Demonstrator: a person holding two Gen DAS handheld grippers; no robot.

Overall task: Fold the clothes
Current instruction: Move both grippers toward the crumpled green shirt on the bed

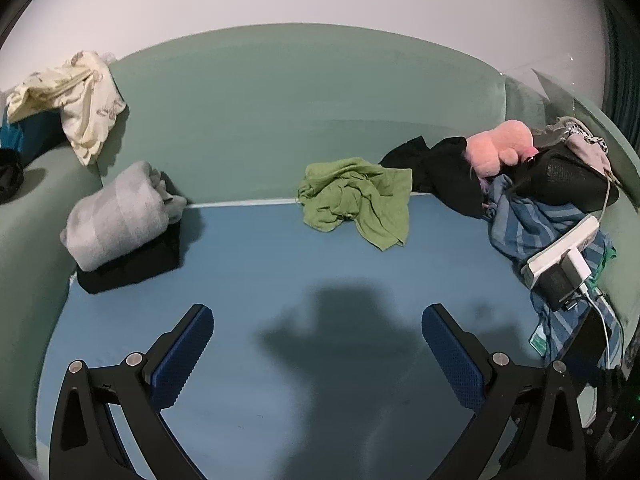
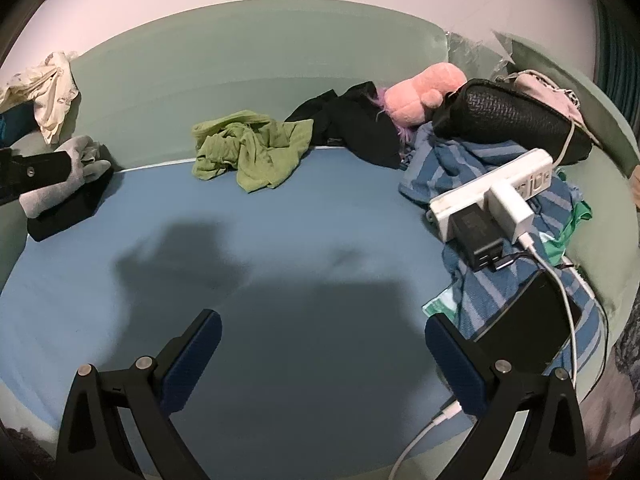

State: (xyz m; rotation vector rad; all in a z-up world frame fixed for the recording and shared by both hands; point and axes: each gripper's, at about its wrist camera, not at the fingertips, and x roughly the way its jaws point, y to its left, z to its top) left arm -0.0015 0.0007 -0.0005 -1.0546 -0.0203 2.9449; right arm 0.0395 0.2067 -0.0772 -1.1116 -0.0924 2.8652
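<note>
Across the blue bed sheet [image 1: 280,272] lie the clothes: one crumpled green garment [image 1: 356,196] at the far edge against the green headboard [image 1: 280,92], one folded grey garment [image 1: 116,220] stacked on one folded black one [image 1: 128,268] at the left, and one loose black garment [image 1: 448,172] beside a pink plush toy [image 1: 500,144]. One cream garment [image 1: 80,96] drapes the far left corner. One white power strip [image 2: 492,188] carries two plugged adapters; its lettering is unreadable. Both the left gripper [image 1: 318,336] and right gripper [image 2: 322,340] hover spread wide, fingers released, grasping nothing.
</note>
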